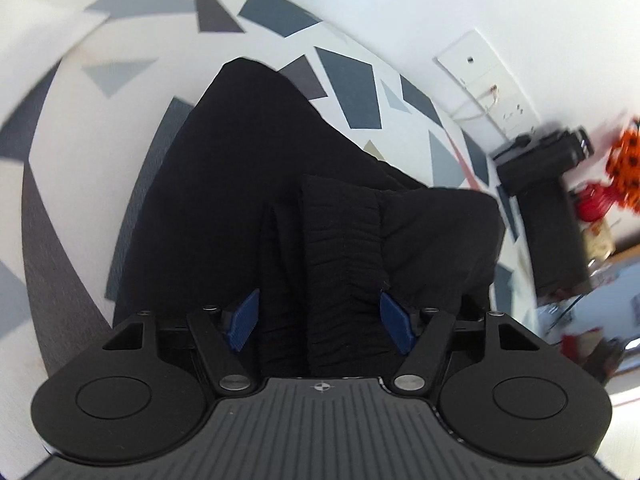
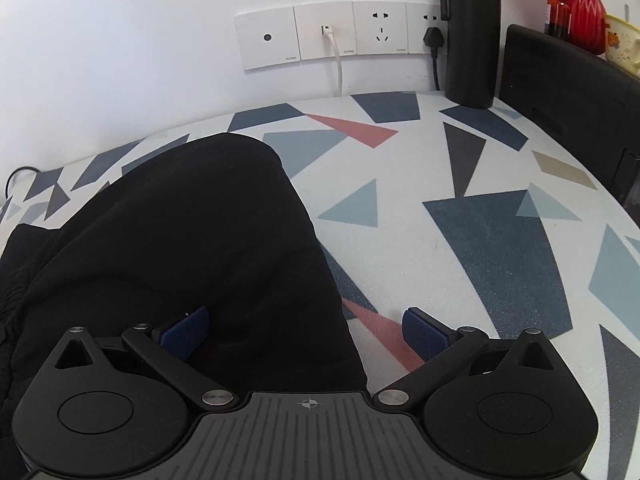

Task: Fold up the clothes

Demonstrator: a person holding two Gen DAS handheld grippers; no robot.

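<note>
A black garment with a ribbed elastic waistband lies on a cloth with a triangle pattern. My left gripper has its blue pads apart on either side of the bunched waistband, which fills the gap between them. In the right wrist view the same black garment covers the left half. My right gripper is open, its left pad over the garment's edge and its right pad over the bare cloth.
A wall with sockets and plugged cables runs behind the surface. A black bottle stands at the back right beside a black box, a red vase and a cup.
</note>
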